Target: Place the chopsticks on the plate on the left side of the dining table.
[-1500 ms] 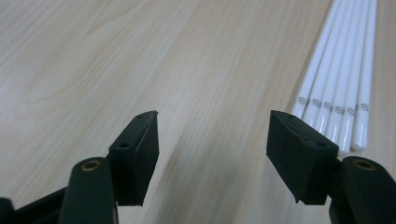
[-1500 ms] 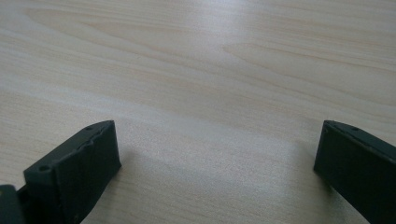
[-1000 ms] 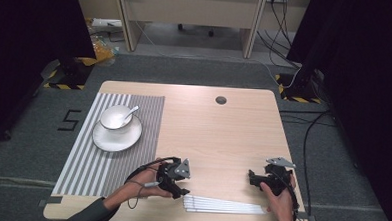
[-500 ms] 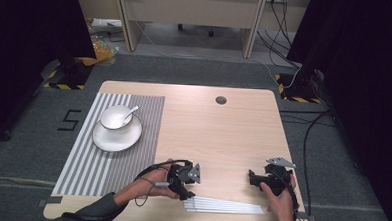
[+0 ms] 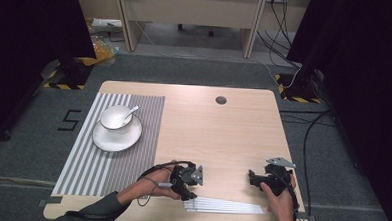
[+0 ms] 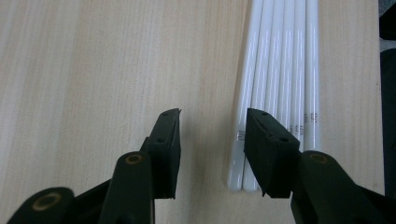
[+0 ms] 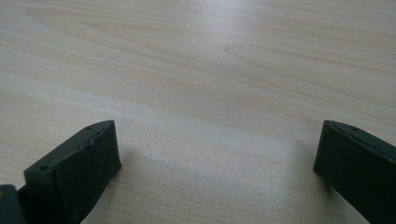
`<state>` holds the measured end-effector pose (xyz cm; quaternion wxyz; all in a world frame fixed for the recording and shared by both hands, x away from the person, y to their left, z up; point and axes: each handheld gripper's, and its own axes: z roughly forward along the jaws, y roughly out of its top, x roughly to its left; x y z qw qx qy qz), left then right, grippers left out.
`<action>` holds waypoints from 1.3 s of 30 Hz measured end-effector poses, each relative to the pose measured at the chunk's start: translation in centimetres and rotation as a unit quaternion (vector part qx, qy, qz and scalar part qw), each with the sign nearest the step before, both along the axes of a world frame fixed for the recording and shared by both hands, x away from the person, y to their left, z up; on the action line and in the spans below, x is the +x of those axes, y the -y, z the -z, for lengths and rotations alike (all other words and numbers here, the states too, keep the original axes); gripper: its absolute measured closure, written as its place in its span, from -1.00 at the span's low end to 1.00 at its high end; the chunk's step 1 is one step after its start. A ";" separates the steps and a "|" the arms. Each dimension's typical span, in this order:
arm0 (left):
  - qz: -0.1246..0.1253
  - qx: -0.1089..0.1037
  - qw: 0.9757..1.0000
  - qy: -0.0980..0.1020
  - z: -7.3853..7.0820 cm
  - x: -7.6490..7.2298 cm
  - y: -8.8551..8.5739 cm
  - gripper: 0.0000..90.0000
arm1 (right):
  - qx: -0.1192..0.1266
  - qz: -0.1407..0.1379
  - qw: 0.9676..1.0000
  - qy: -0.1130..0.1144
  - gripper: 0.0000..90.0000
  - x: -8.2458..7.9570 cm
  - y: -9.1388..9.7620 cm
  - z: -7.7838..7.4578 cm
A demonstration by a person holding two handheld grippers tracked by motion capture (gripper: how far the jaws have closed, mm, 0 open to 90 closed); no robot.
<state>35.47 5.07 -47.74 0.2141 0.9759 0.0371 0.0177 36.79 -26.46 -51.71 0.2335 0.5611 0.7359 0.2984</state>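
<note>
White tubes (image 5: 225, 206), five or six slim glossy rods lying side by side, rest along the near edge of the worktop (image 5: 218, 126), well apart from the striped mat (image 5: 147, 138) with its saucer (image 5: 117, 137), bowl (image 5: 114, 117) and spoon (image 5: 132, 112). Our left gripper (image 6: 212, 135) sits at the tubes' end nearest the mat, its fingers (image 6: 268, 144) half spread after just closing in; one overlaps the outermost tubes, though nothing is pinched yet. Our right gripper (image 7: 215, 154) holds its fingers wide over bare wood by the tubes' far end. We judge the tubes light, stiff, smooth and prone to roll, perhaps brittle, so we should pinch one near its end, gently.
</note>
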 end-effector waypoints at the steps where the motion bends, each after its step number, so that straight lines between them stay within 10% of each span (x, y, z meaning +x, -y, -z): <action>1: 0.001 0.005 1.000 0.003 0.1 0.0 0.1 0.25 | 0.000 0.000 1.000 0.000 -0.99 0.0 0.0 0.0; 15: 0.027 0.015 0.999 -0.008 0.3 0.1 0.4 0.80 | 0.000 -0.001 1.000 0.000 -0.99 0.0 0.0 0.0; 39: -0.002 0.038 0.999 -0.027 0.2 0.8 -5.0 0.86 | 0.000 -0.001 1.000 0.000 -0.99 0.0 0.0 0.0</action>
